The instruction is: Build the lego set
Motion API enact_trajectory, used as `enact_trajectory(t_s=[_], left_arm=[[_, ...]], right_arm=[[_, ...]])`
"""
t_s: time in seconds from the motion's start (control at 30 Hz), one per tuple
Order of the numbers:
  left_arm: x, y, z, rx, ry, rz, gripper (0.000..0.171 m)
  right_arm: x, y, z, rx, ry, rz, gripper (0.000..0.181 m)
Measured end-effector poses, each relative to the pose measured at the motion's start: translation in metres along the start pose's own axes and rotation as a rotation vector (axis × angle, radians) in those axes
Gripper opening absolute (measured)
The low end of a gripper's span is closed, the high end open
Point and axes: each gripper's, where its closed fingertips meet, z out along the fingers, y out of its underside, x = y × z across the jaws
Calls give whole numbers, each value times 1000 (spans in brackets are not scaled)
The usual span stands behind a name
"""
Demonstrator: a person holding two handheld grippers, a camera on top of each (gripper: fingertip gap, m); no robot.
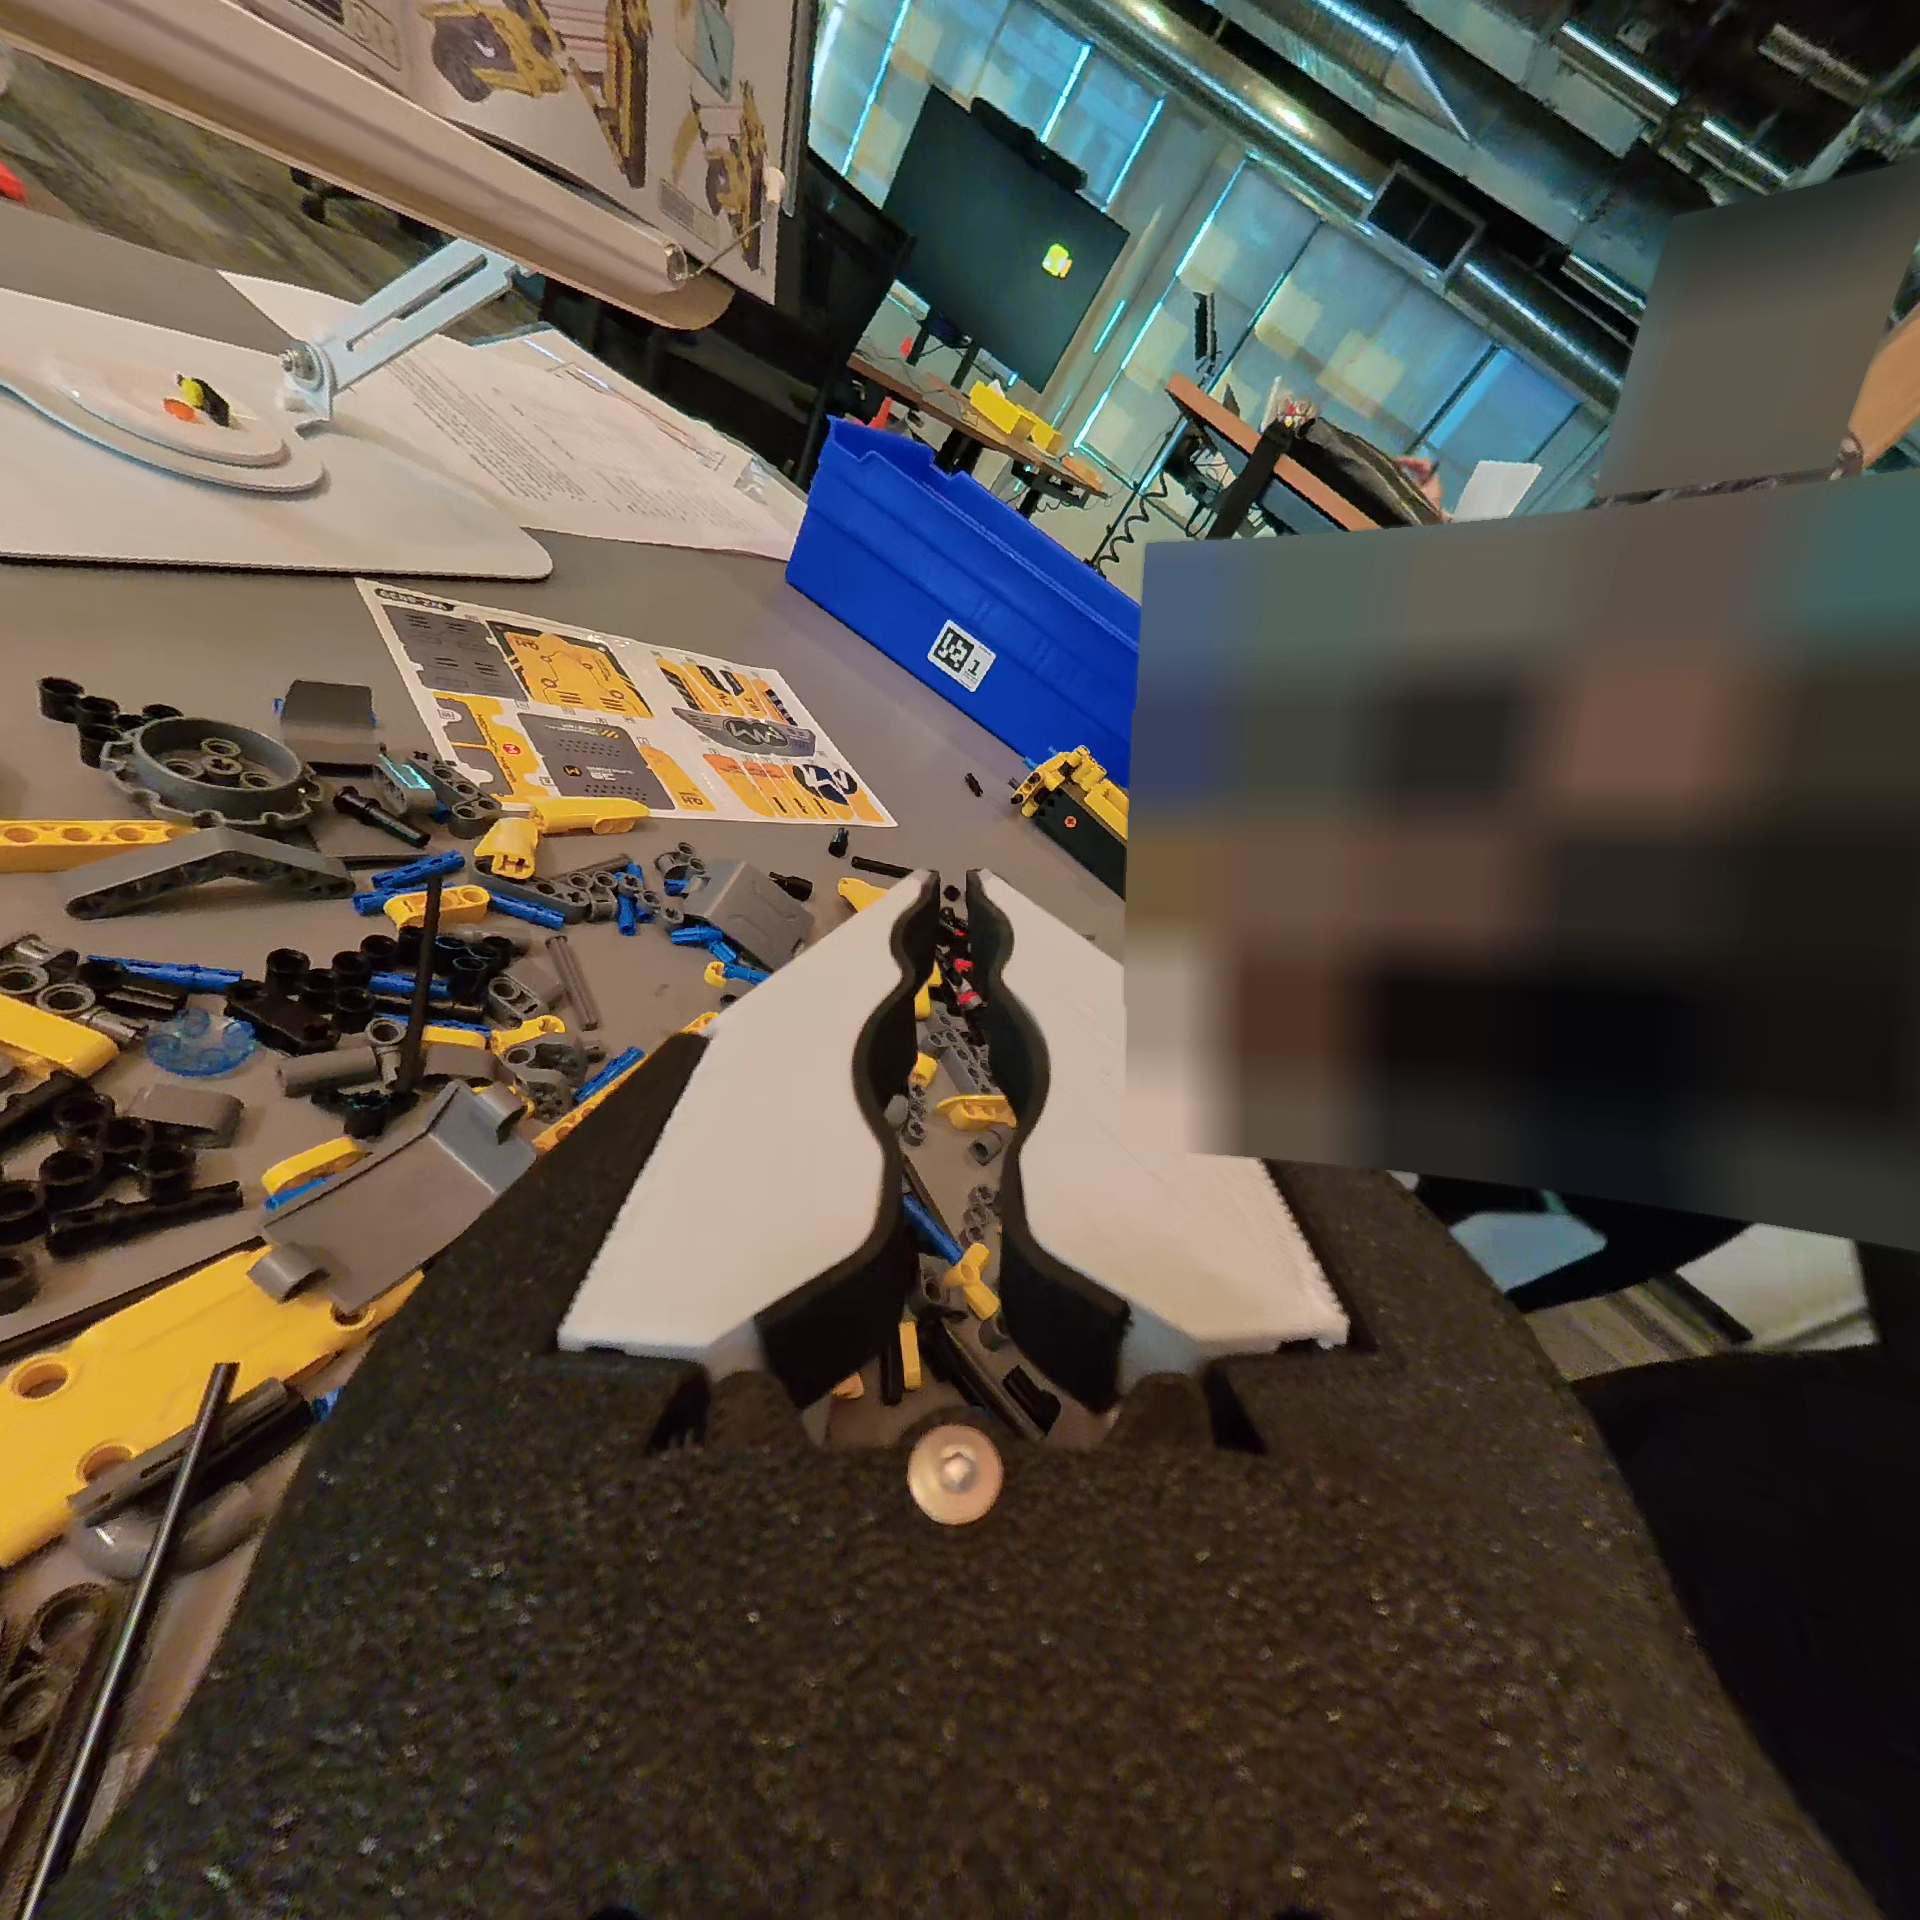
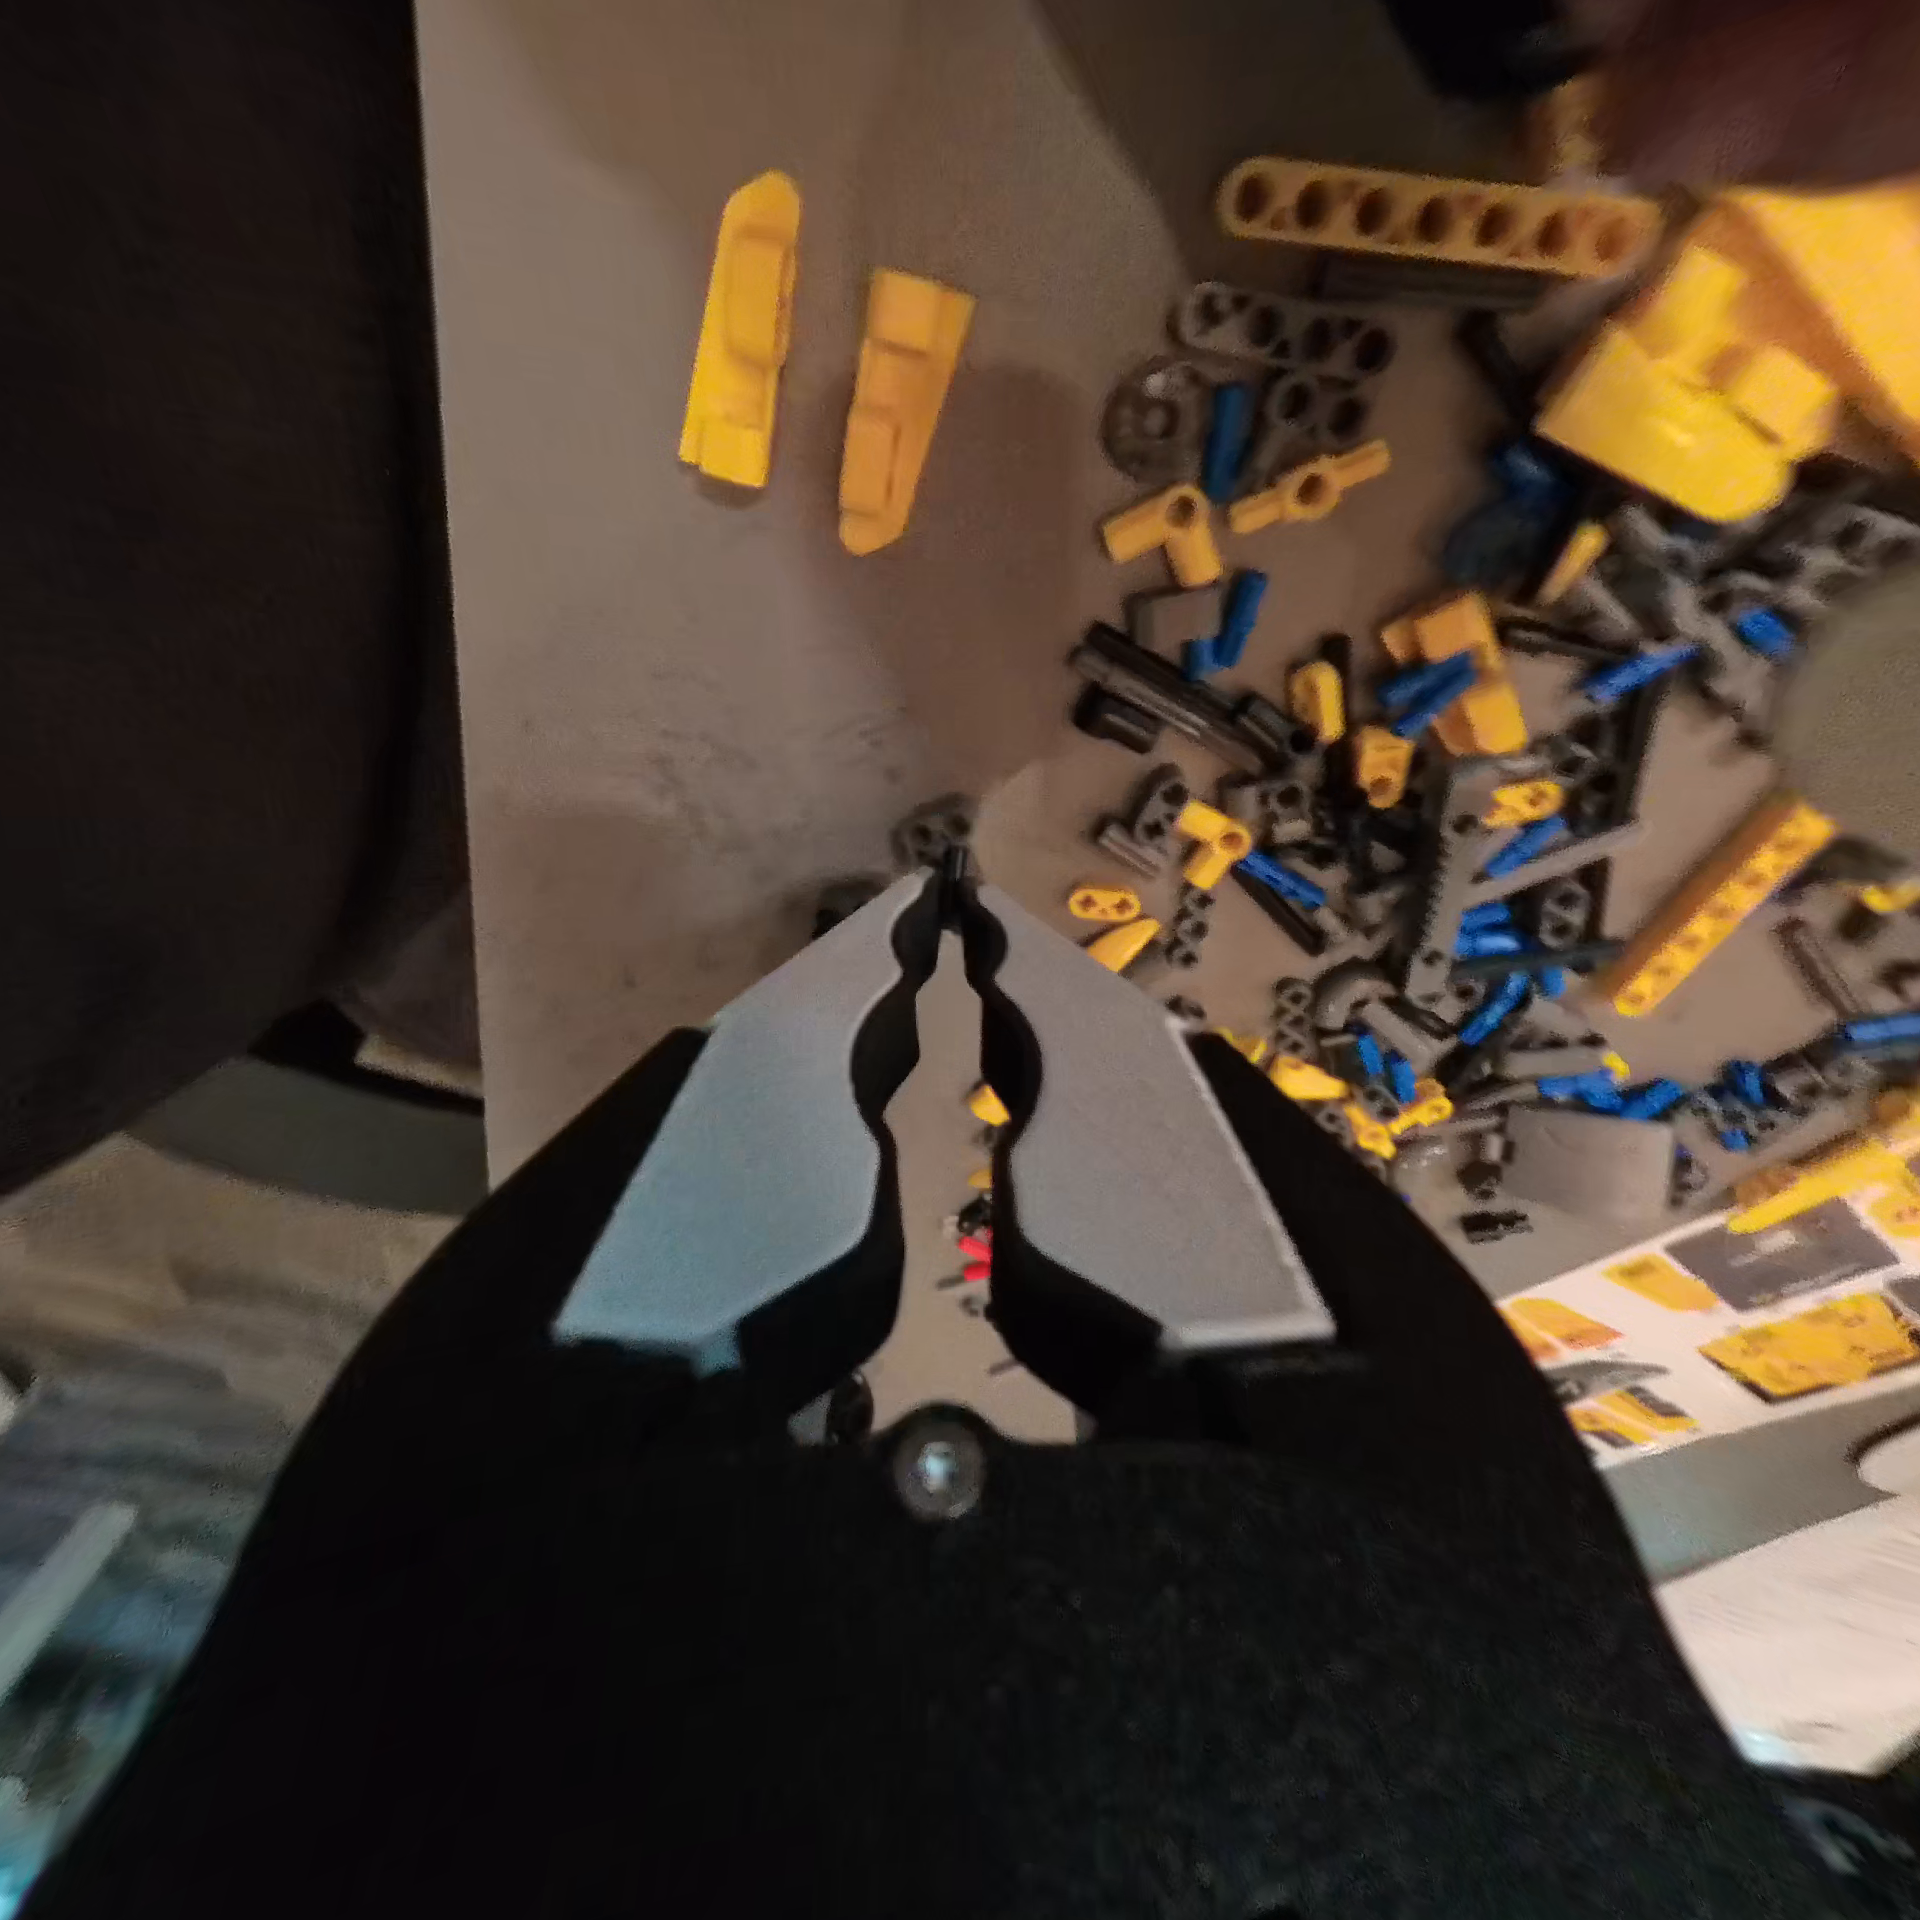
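My left gripper (image 1: 951,888) hovers over the grey table (image 1: 260,623) with its jaws almost touching; I see nothing held between them. Below and to its left lies a pile of loose yellow, blue, grey and black building pieces (image 1: 312,987). My right gripper (image 2: 951,899) is shut on a small black pin (image 2: 951,871) that sticks out past its tips, above the table (image 2: 644,675). Two yellow curved panels (image 2: 743,332) (image 2: 899,405) lie side by side beyond it. A scatter of small pieces (image 2: 1455,831) lies to its right.
A sticker sheet (image 1: 623,707) lies beyond the pile and also shows in the right wrist view (image 2: 1766,1309). A blue bin (image 1: 966,582) stands at the back. A yellow and black assembly (image 1: 1075,800) sits near it. A white stand base (image 1: 156,436) and papers (image 1: 540,436) are far left. A dark garment (image 2: 208,520) is past the table edge.
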Motion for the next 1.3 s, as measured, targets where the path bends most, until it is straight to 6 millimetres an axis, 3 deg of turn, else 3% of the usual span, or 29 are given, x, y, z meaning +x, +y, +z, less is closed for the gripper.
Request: enact_trajectory(t_s=[0.2, 0.33, 0.43, 0.63, 0.73, 0.83, 1.03, 1.23, 1.3], left_arm=[[5, -1, 1, 9, 30, 3, 5], [30, 0, 4, 3, 176, 2, 6], [45, -3, 3, 25, 288, -49, 7], [34, -22, -13, 145, 238, -12, 9], [38, -18, -11, 124, 284, -24, 9], [45, -7, -4, 73, 327, -39, 10], [65, -4, -3, 60, 466, -89, 17], [65, -1, -1, 35, 483, -146, 16], [63, 1, 0, 23, 474, -151, 7]], right_arm=[[23, 17, -24, 229, 196, 150, 2], [46, 22, -69, 489, 483, 240, 2], [52, 24, -102, 704, 710, 262, 2], [72, 23, -147, 1046, 1009, 148, 2], [83, 25, -146, 1137, 1034, 80, 3], [77, 24, -136, 1202, 1010, 47, 2], [68, 18, -119, 1112, 1024, -17, 2], [63, 14, -122, 1106, 1077, -45, 3], [60, 12, -124, 1120, 1082, -57, 2]])
